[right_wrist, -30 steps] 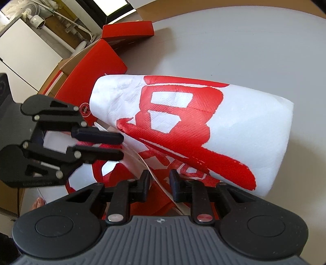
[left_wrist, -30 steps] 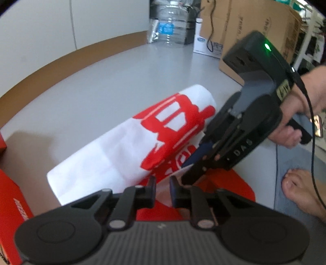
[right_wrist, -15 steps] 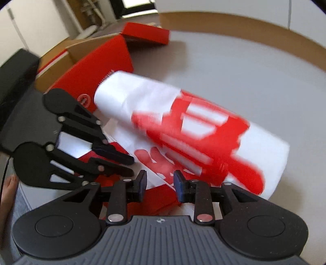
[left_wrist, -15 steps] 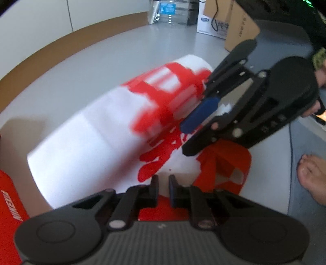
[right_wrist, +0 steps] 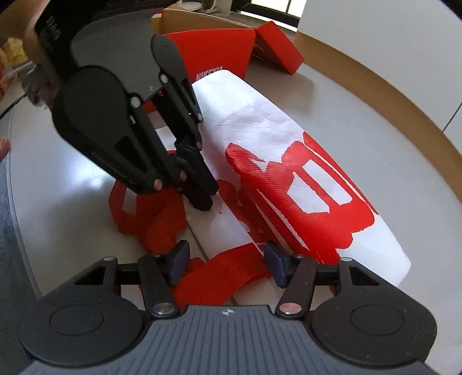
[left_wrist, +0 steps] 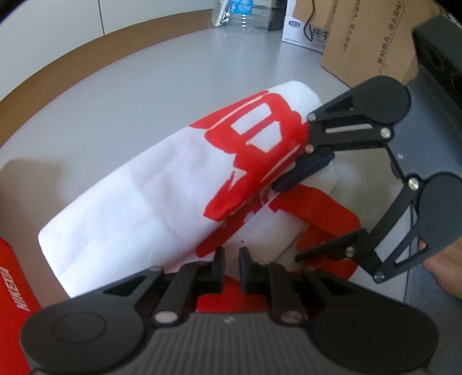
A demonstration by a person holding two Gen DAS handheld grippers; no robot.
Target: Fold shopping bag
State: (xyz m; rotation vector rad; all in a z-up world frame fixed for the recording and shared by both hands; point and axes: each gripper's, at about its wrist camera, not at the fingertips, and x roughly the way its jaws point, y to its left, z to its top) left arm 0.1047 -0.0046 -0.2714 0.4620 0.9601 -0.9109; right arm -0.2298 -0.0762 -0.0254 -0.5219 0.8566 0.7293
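Note:
The shopping bag (left_wrist: 150, 196) is white with red print and red handles (left_wrist: 326, 210). It lies folded over on the grey table, its top layer bulging in a roll. It also shows in the right wrist view (right_wrist: 283, 161). My left gripper (left_wrist: 231, 258) is shut at the bag's near edge; whether it pinches fabric is hidden. It also shows in the right wrist view (right_wrist: 200, 199), tips down on the white fabric. My right gripper (right_wrist: 225, 261) is open over a red handle (right_wrist: 222, 277). In the left wrist view it (left_wrist: 286, 219) straddles the bag's right end.
A red shoebox (right_wrist: 213, 54) and its lid (right_wrist: 277, 46) stand behind the bag. Cardboard boxes (left_wrist: 366, 40) and a water bottle (left_wrist: 248, 14) stand at the table's far end. The table's brown rim (left_wrist: 72, 75) curves along the left.
My right gripper has opened and swung round to the bag's right end. The folded top layer has rolled further over. My left gripper stays shut at the near edge.

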